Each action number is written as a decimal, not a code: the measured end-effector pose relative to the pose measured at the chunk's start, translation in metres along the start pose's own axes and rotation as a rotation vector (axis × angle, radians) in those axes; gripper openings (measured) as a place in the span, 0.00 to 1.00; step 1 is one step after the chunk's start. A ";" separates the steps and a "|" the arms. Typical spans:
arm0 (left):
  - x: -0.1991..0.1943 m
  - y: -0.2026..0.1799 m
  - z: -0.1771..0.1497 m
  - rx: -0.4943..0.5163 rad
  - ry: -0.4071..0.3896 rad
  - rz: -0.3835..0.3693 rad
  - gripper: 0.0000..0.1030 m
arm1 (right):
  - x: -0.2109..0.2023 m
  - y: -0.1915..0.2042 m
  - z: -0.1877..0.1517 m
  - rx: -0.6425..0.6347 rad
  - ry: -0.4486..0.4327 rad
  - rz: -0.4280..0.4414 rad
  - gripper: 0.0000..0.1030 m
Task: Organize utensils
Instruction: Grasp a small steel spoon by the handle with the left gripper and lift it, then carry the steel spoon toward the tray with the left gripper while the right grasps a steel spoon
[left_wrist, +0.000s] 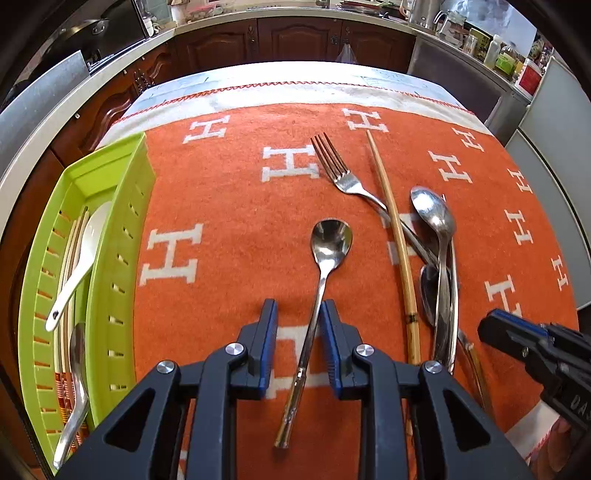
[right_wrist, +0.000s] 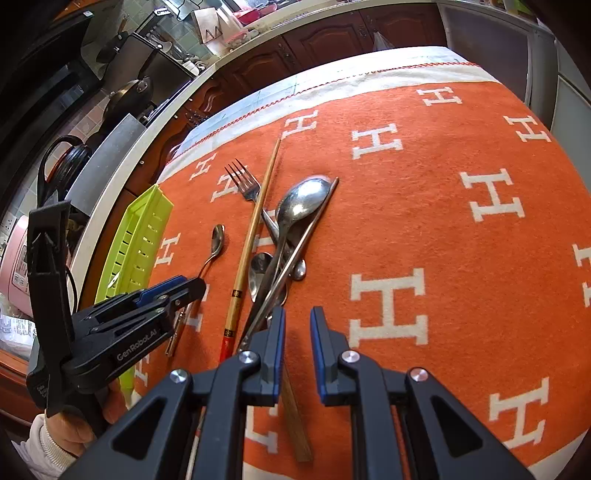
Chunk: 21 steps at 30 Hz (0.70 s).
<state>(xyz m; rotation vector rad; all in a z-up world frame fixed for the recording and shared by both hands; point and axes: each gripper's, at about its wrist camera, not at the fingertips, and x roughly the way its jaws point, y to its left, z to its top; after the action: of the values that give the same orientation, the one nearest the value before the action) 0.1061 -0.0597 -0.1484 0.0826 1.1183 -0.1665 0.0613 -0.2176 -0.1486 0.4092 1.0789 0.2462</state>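
Left wrist view: white ceramic spoon (left_wrist: 79, 254) inside lime-green slotted plastic tray (left_wrist: 125, 236), nine o'clock.
Left gripper (left_wrist: 299, 314): parted, straddling small steel teaspoon (left_wrist: 325, 258), not clamping.
Right gripper (right_wrist: 297, 321): narrowly parted, grasping nothing.
Open room: bare orange H-patterned blanket (right_wrist: 461, 258), three o'clock in right wrist view.

Both the left gripper (left_wrist: 299, 314) and the right gripper (right_wrist: 297, 321) are black, angular frames with silver round screws and blue finger pads. At lower left of the right wrist view, white lettering, apparently "GenRobot.AI", marks the left one, above a white ribbed cuff (right_wrist: 48, 443).
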 end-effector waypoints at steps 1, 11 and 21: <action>0.001 -0.002 0.002 0.004 -0.004 0.006 0.22 | 0.000 0.001 0.000 -0.001 -0.001 0.000 0.14; 0.005 -0.013 0.008 0.048 -0.051 0.006 0.04 | 0.003 0.000 -0.001 0.004 0.005 -0.013 0.14; -0.013 0.015 0.001 -0.061 -0.067 -0.118 0.01 | 0.004 0.007 0.005 0.006 0.006 0.016 0.14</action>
<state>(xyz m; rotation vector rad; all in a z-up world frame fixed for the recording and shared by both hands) 0.1041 -0.0435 -0.1362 -0.0427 1.0605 -0.2385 0.0678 -0.2105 -0.1466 0.4230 1.0832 0.2585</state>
